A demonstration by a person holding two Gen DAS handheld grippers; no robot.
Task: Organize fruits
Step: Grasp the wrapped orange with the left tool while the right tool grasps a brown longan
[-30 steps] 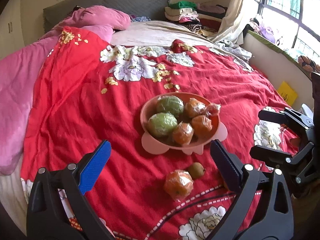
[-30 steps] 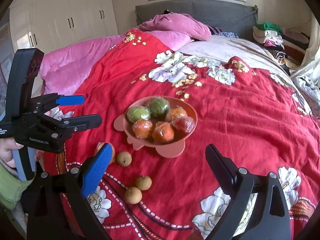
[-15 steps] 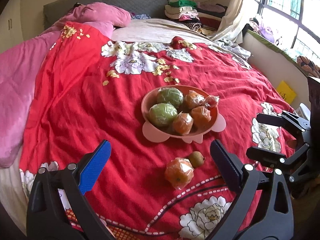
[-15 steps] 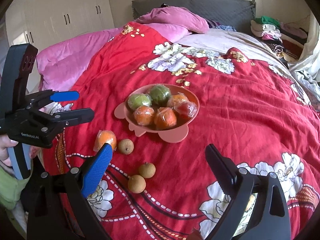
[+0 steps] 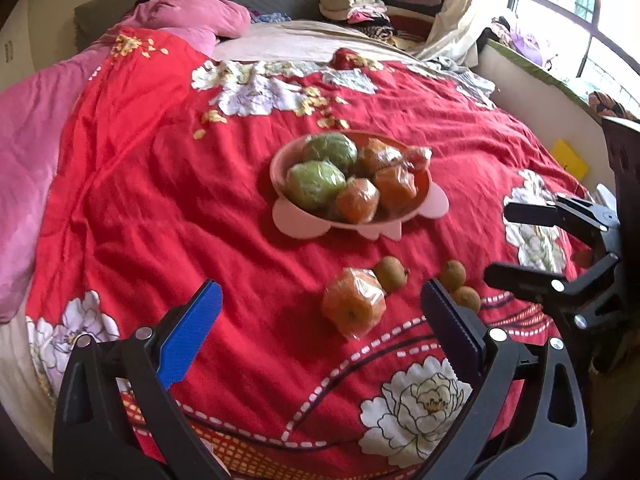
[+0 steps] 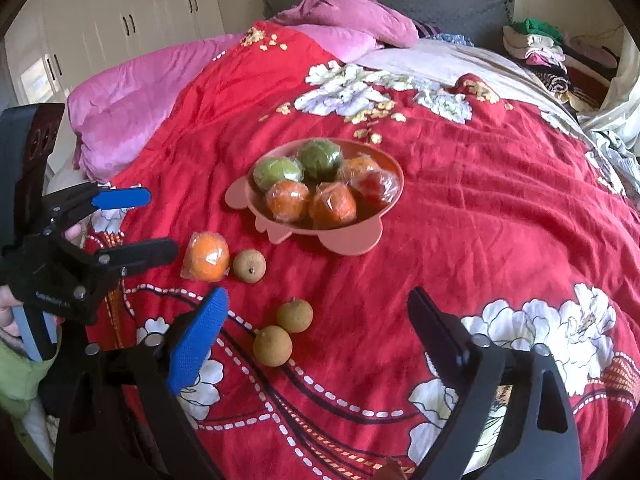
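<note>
Daylight scene, bright overall. Window [image 5: 576, 12] in left wrist view blown out, pure white glare, curtain beside it washed out too. Red bedspread [image 5: 160, 184] evenly lit, colours pretty saturated, soft short shadows under pink bowl [image 6: 348, 240] on side nearer camera. Plastic wrap on fruit in bowl throws small highlights. Left wrist view slightly soft, a bit smeary around bowl; right wrist view crisper. Heavy fisheye bend both views, headboard above bowl curved, black vignette in corners. White wardrobe [image 6: 120, 20] far left of bowl glows pale.
</note>
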